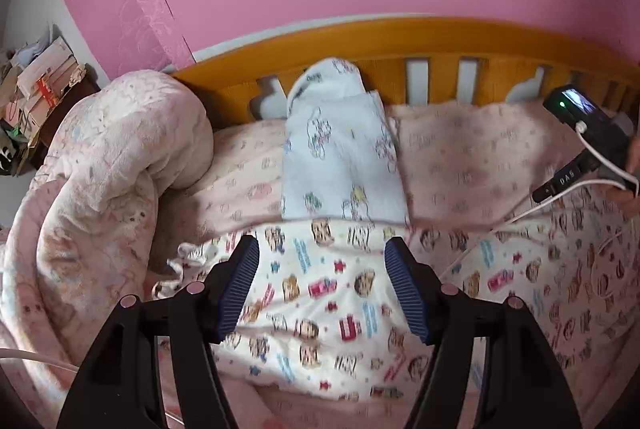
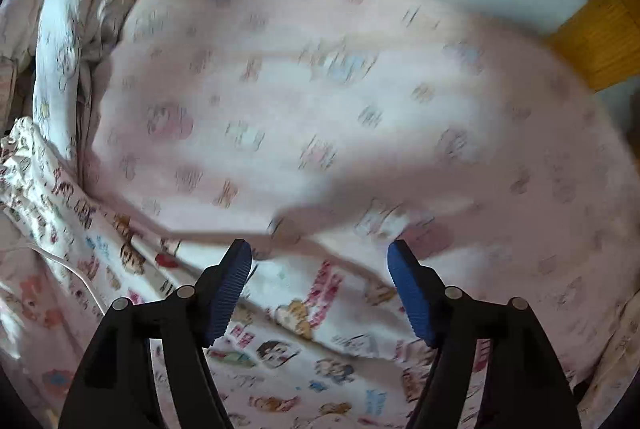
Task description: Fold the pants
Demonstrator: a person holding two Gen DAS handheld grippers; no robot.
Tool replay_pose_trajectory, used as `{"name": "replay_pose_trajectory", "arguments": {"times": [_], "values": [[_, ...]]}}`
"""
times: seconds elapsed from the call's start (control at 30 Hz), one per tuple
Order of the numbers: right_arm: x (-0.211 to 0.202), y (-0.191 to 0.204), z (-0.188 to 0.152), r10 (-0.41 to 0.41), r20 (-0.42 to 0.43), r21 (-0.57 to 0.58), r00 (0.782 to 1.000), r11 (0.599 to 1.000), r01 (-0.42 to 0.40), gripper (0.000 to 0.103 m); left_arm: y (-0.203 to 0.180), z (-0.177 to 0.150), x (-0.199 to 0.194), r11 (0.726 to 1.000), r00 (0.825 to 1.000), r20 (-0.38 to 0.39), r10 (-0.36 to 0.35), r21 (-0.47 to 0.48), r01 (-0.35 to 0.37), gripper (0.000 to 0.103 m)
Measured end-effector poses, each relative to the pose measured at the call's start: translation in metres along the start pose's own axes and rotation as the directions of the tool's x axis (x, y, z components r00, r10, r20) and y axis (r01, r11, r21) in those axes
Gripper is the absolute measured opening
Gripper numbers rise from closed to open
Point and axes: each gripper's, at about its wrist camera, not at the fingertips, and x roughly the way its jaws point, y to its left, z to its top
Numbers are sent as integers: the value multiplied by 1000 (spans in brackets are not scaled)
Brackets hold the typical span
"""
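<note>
Left fingers [image 1: 256, 285] spread, empty, right fingers [image 2: 236, 281] spread, empty, above patterned pants [image 1: 332, 309]

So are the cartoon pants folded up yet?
Cannot tell for sure. The pants lie fairly flat on the bed, their far edge under the pink blanket, and neither gripper holds them.

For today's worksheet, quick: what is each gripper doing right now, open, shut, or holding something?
Left gripper: open, empty, above the white cartoon-print cotton pants.
Right gripper: open, empty, over the pale pink printed fabric.
</note>
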Motion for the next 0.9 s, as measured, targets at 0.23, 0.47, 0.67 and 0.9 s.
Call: {"name": "replay_pose_trajectory", "arguments": {"times": [0.23,0.47,0.67,0.9], "values": [[-2,15,-20,-52,28,-43,998,998,53,27,-2,-14,11,1000,999,-46,-13,-18,12,65],[-31,12,-48,-96,157,5,983,995,97,7,-13,-14,8,998,998,-23,-55,-24,54,65],[-54,24,-66,-197,280,52,939,980,190,6,-16,-11,4,998,998,-12,-54,-14,54,65],[-80,12,-65,-333,369,208,868,940,272,2,-12,-7,2,999,999,-1,-37,-25,37,65]]}}
